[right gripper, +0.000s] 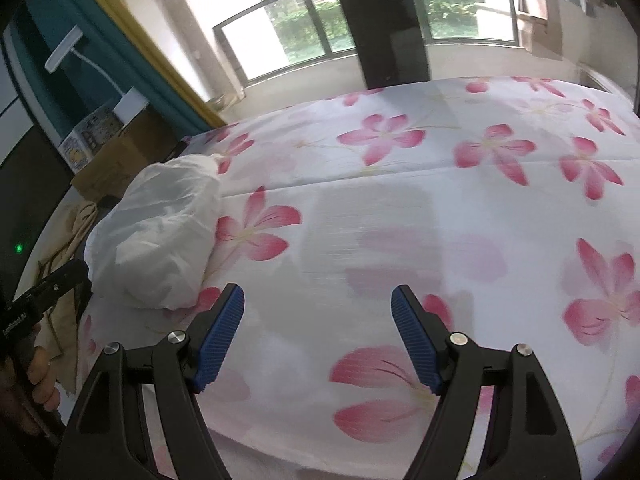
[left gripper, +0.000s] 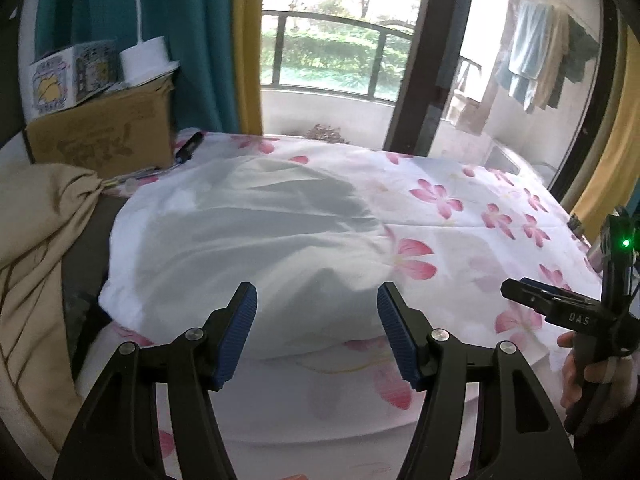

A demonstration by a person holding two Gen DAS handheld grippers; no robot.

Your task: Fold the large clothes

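Both tongs stand with jaws wide apart and nothing between them above a bed spread with a pink-flowered sheet [right gripper: 460,208]. Left tongs [left gripper: 317,332] point straight at a white garment [left gripper: 248,236], which lies bunched in a soft, rumpled mound on the sheet's left part, its near edge just beyond the blue pads [left gripper: 238,336]. Right tongs [right gripper: 318,334] hover over bare sheet; from there the garment [right gripper: 160,236] sits well off to the left, its long axis running away from the person toward the window [right gripper: 304,20]. By that lie the left hand is plainly the nearer one, and the right would have to cross leftward to reach the cloth. Whether the mound is a bundle waiting to be spread or a loose fold already made cannot be told from its shape; no seam, sleeve or collar shows. A cardboard box [left gripper: 104,136] and a tan cloth [left gripper: 36,248] stand beside the bed's left edge, apart from the garment. The person's right hand [left gripper: 592,376] grips its handle at the edge of the left view.
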